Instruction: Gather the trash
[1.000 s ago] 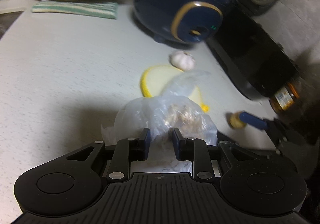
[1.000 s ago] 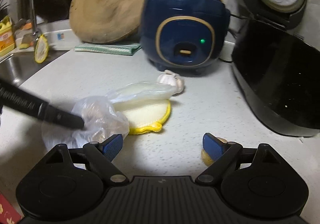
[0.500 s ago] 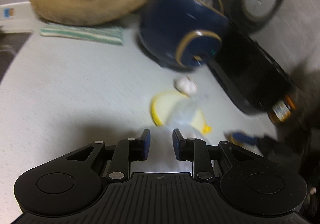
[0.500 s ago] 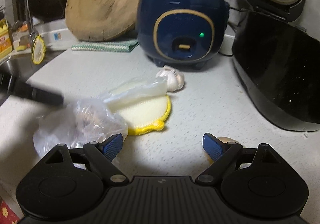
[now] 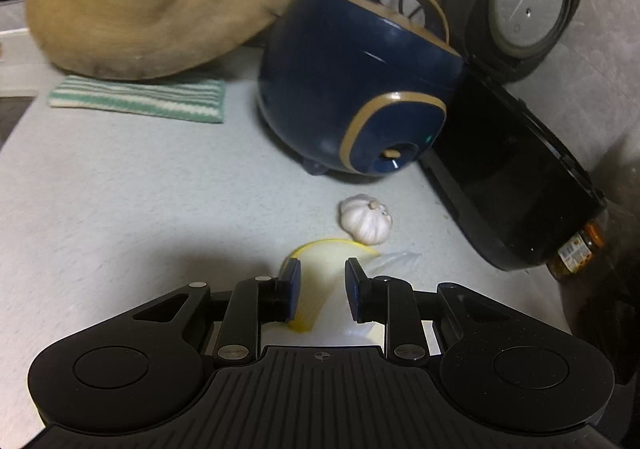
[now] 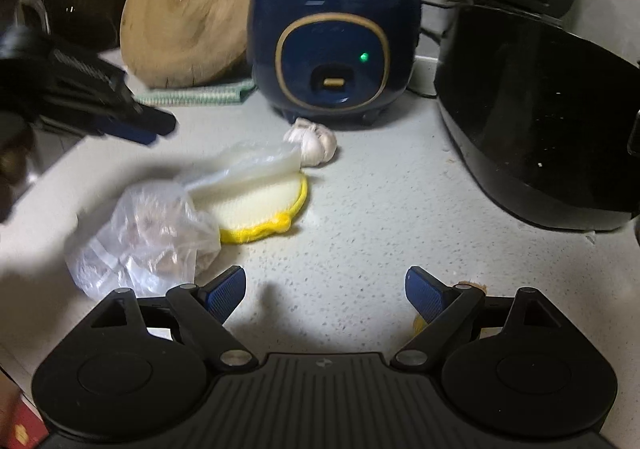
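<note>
Lying left of right fingers (image 6: 228, 291): plastic bag (image 6: 144, 237)

A pale speckled table (image 6: 360, 233) is lit from the front, with shadow at its near edge. At the back, a grey wall (image 5: 600, 49) is seen. A round wooden board (image 6: 192, 21) is leaned upright there, beside a navy rice cooker (image 6: 332, 49) and a black appliance (image 6: 532, 137).

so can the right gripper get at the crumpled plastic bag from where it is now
Probably yes. The right gripper is open and empty, and the crumpled plastic bag lies on the counter just beyond its left finger, nothing between them. The left gripper hovers apart, farther back, holding nothing.
</note>
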The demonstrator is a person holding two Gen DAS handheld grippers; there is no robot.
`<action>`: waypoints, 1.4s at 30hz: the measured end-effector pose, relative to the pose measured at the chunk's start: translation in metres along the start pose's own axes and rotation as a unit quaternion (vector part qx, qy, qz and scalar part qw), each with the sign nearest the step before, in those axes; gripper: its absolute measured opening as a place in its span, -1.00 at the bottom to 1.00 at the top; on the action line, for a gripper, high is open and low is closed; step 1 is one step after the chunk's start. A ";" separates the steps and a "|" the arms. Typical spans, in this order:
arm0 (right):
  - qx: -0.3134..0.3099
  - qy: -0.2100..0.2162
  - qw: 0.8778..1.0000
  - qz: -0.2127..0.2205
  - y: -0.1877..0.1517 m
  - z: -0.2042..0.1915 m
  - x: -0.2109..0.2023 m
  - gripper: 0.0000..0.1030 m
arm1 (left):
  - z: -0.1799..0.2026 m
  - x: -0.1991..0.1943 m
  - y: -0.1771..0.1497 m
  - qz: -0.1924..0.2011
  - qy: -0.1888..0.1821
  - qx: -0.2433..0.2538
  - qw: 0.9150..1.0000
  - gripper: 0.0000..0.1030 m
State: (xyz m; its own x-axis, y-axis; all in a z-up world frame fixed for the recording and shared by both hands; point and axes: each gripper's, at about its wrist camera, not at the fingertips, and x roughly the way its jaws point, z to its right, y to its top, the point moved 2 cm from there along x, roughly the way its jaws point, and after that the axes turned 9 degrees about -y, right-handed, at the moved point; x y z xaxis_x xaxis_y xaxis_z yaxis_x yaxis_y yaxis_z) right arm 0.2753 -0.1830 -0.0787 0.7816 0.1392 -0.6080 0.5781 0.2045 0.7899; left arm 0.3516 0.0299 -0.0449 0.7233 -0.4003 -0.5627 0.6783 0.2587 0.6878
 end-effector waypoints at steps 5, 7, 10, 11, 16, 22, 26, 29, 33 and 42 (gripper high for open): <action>0.027 0.002 1.000 0.005 0.016 0.004 0.006 0.71 | -0.010 0.032 0.012 -0.017 0.021 -0.014 1.000 -0.47; 0.038 0.015 0.999 0.006 0.021 0.003 0.010 0.71 | -0.018 0.040 0.012 -0.024 0.029 -0.026 0.999 -0.47; 0.050 0.029 0.998 0.003 0.028 -0.003 0.023 0.29 | -0.027 0.045 0.009 -0.032 0.031 -0.046 0.998 -0.47; 0.051 0.033 0.998 -0.008 0.029 -0.005 0.031 0.10 | -0.031 0.046 0.008 -0.036 0.024 -0.058 0.997 -0.47; 0.046 0.037 0.998 -0.034 0.032 -0.013 0.061 -0.44 | -0.043 0.049 0.002 -0.054 -0.005 -0.101 0.993 -0.44; 0.042 0.052 0.997 -0.029 0.031 -0.012 0.061 -0.48 | -0.046 0.043 -0.002 -0.061 -0.020 -0.120 0.991 -0.40; 0.033 0.058 0.997 -0.027 0.031 -0.016 0.060 -0.65 | -0.034 0.034 -0.002 -0.063 -0.029 -0.098 0.993 -0.37; 0.018 0.058 0.998 -0.019 0.030 -0.022 0.058 -0.76 | -0.027 0.024 -0.003 -0.061 -0.031 -0.084 0.994 -0.37; 0.011 0.067 0.997 -0.019 0.030 -0.025 0.057 -0.77 | -0.020 0.012 -0.007 -0.058 -0.018 -0.066 0.996 -0.39; -0.039 0.104 0.994 -0.017 0.038 -0.049 0.056 -0.78 | -0.007 -0.019 -0.005 -0.024 0.012 -0.032 0.999 -0.49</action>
State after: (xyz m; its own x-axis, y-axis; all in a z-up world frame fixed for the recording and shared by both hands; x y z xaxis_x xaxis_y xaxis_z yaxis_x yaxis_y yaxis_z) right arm 0.3300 -0.1196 -0.0865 0.6922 0.3269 -0.6434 0.5762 0.2864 0.7655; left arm 0.3352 0.0419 -0.0408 0.6916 -0.3933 -0.6059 0.7191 0.2959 0.6288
